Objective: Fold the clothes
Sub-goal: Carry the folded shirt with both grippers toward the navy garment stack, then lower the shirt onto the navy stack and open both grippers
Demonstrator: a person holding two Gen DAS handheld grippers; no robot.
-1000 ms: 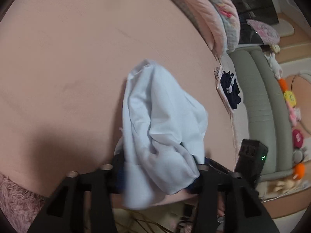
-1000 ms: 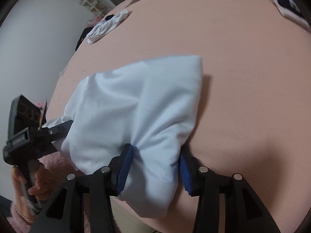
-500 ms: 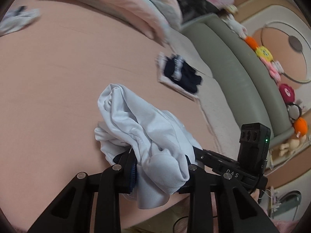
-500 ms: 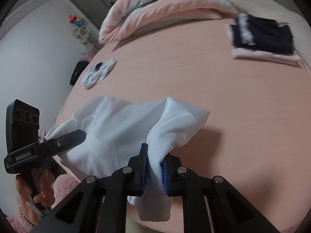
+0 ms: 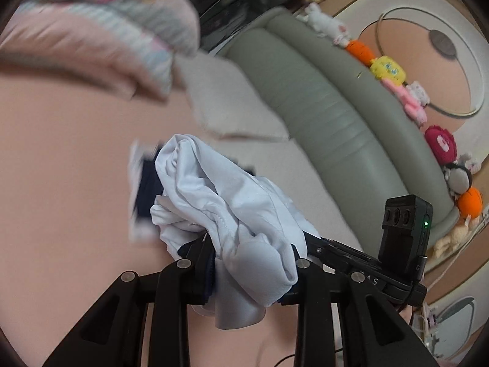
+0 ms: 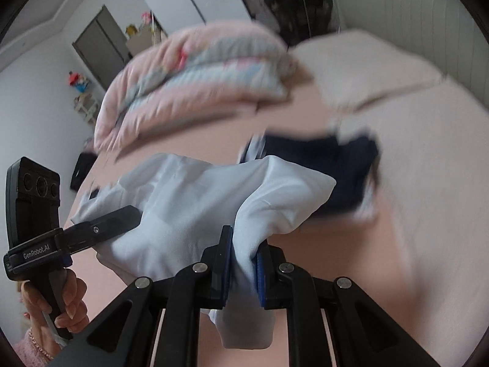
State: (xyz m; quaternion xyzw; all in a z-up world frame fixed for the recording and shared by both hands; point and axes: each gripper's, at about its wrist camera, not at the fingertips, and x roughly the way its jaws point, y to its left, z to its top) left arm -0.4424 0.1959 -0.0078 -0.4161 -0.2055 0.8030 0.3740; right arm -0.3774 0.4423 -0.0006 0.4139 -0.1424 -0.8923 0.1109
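Pale blue garment (image 6: 195, 202), pink sheet (image 5: 61, 165), navy folded clothes (image 6: 342, 171).

Right gripper (image 6: 243, 270): jaws clamped on a bunched fold of the pale blue garment (image 6: 195, 202).
Left gripper (image 6: 116, 220): left of the garment, gripping its far edge; a hand (image 6: 55, 302) holds its handle.
Folded dark clothes (image 6: 336, 168): on the bed (image 6: 428, 214), behind the garment.
Quilt (image 6: 195, 73): beyond the garment, blurred.

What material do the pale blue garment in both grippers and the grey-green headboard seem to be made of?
Pale blue garment: likely thin woven cloth, matte; it bunches into soft folds and shows a stitched seam. Grey-green headboard: probably padded leather or imitation leather, slightly glossy; smooth, with light sheen along its ribbed panels.
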